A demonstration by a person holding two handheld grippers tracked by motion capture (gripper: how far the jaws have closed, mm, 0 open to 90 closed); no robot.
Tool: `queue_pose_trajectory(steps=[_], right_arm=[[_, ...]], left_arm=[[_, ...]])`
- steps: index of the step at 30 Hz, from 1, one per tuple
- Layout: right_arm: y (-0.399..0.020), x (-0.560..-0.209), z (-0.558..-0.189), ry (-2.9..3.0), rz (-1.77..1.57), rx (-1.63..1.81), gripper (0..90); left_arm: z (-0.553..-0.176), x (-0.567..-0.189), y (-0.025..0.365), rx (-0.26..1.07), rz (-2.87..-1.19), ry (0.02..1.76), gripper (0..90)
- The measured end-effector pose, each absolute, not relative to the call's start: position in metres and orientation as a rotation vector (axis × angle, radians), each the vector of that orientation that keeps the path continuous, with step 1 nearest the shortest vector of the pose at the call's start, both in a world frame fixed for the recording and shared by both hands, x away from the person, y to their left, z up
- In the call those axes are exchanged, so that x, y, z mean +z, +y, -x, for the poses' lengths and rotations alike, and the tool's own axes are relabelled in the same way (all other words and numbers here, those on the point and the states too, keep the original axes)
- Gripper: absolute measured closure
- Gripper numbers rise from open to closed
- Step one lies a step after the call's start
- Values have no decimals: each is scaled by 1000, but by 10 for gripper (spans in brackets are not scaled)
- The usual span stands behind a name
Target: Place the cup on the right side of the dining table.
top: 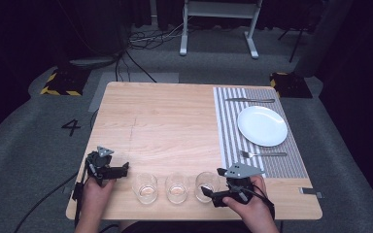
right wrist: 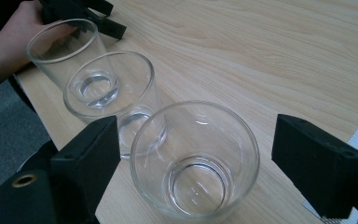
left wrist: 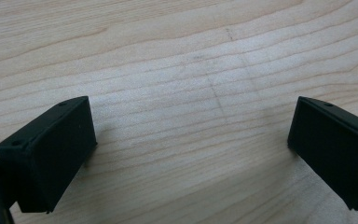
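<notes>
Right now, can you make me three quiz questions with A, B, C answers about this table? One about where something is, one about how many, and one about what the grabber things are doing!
1. Where is the white plate?
A. On the striped placemat
B. On the floor
C. Among the glasses

2. How many glasses stand along the near edge of the table?
A. One
B. Three
C. Five

3. How do the right gripper's jaws stand?
A. Shut tight on a fork
B. Open, either side of the nearest glass
C. Shut on the plate

Answers: 1 A, the plate rests on the placemat at the table's right. 2 B, three clear glasses stand in a row. 3 B, the jaws are wide apart, the glass between them.
</notes>
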State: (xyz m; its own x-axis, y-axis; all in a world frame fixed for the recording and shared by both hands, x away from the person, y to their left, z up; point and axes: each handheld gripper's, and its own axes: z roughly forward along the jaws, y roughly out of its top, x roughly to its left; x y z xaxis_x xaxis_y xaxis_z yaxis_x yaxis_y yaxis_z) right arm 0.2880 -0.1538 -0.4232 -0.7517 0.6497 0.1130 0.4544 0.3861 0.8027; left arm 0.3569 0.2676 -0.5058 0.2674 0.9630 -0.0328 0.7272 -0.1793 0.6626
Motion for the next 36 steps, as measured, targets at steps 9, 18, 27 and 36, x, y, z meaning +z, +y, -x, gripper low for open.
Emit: queue_pose_trajectory(steps=[9, 18, 27, 36], right_arm=[[-142, -441, -289, 2433, -985, 1240, 156], [-132, -457, -295, 2463, -973, 1169, 161], [-123, -467, -300, 2494, -943, 1082, 183], [-121, -468, -298, 2467, -972, 1082, 190]], left_arm=[[-357, -506, 268, 539, -1975, 1521, 11], [-357, -506, 268, 539, -1975, 1521, 10], [-357, -506, 268, 539, -1975, 1521, 10], [-357, -506, 268, 539, -1975, 1521, 10]])
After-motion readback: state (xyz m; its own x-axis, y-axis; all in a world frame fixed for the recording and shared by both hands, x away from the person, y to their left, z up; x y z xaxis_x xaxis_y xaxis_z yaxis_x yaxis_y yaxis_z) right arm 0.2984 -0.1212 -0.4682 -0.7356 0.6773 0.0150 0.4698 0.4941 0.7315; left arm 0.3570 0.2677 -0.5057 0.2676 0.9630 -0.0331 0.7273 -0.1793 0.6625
